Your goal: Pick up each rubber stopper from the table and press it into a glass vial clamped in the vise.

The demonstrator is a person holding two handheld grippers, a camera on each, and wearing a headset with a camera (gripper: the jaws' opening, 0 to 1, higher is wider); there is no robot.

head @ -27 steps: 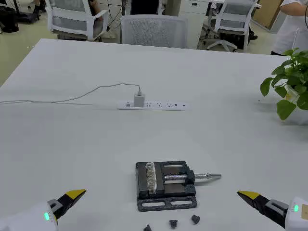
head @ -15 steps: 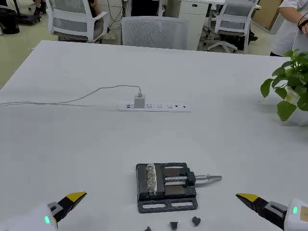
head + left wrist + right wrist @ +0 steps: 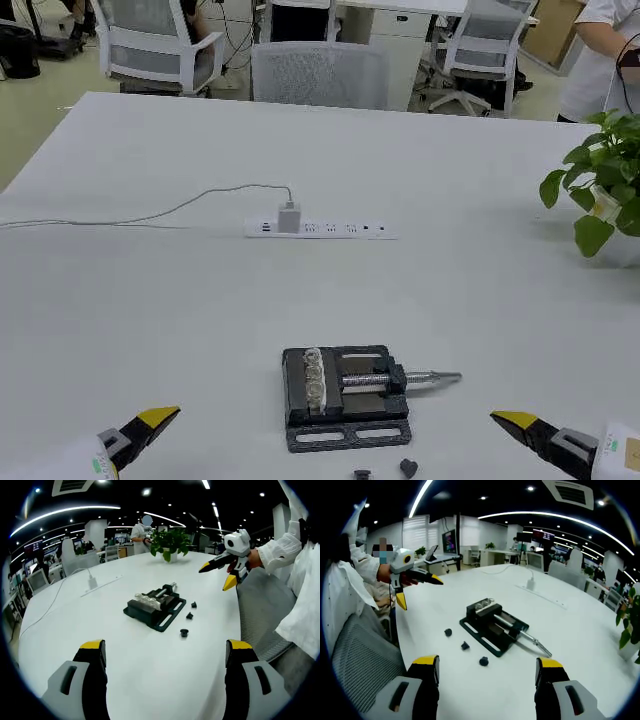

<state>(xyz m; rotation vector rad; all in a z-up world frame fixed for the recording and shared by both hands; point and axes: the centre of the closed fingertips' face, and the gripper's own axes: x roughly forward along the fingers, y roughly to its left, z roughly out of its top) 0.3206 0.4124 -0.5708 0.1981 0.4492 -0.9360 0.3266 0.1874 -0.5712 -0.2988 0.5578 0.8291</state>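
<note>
**Both grippers open and empty, first stopper not yet picked**

I hold the left gripper [image 3: 165,647] and the right gripper [image 3: 215,578] above the surface [image 3: 200,300], one on each side of the vise [image 3: 345,395]. Both have their jaws spread wide with nothing between them. The vise sits near my edge of the surface and clamps a short row of clear glass vials [image 3: 314,378] upright at one end. I cannot count the vials for certain.

Three small dark rubber stoppers [image 3: 465,645] lie loose on the surface just in front of the vise, apart from one another. None is in a vial yet.

The stopper nearest the right gripper [image 3: 483,661] looks like the one to take first. I would come down over it and pinch it by the wider end, leaving the narrow end free below. Then I would carry it over a vial mouth and press straight down. A sideways push could crack the glass or tip the vial. The left gripper could steady the vise body while I press.

I can read no brand, label or writing on the vise, the stoppers or the power strip [image 3: 320,229].
</note>
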